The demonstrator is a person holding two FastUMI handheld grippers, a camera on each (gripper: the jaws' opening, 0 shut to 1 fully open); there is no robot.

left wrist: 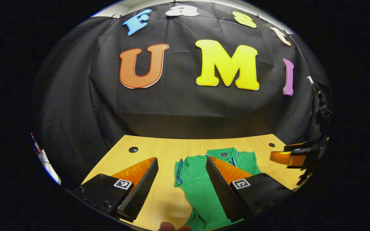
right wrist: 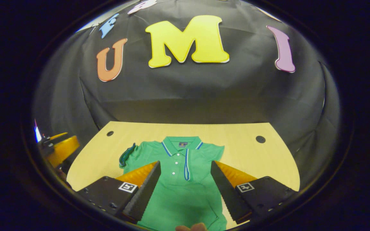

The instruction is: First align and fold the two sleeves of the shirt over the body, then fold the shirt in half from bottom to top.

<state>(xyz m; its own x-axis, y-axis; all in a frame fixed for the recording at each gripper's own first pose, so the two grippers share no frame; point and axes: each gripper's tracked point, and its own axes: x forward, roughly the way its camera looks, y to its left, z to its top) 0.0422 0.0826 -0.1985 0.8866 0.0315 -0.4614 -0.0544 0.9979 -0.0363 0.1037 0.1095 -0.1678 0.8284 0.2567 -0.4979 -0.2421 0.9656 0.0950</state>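
Note:
A green polo shirt (right wrist: 185, 186) with blue-and-white trim lies flat on the wooden table (right wrist: 246, 150), collar toward the back wall. Its left sleeve (right wrist: 127, 154) looks folded or bunched at the edge; the right sleeve (right wrist: 215, 150) lies flat. My right gripper (right wrist: 185, 179) hovers open above the shirt's chest, fingers on either side of the placket. My left gripper (left wrist: 181, 178) is open above the table, its right finger over the shirt (left wrist: 198, 183) and its left finger over bare wood. The other gripper (left wrist: 295, 157) appears at the right edge of the left gripper view.
The table has two dark round holes (right wrist: 260, 139) (right wrist: 110, 133) near its back corners. A black cloth wall rises right behind the table. Bare wood lies left of the shirt (left wrist: 159, 192) and to its right (right wrist: 252, 160).

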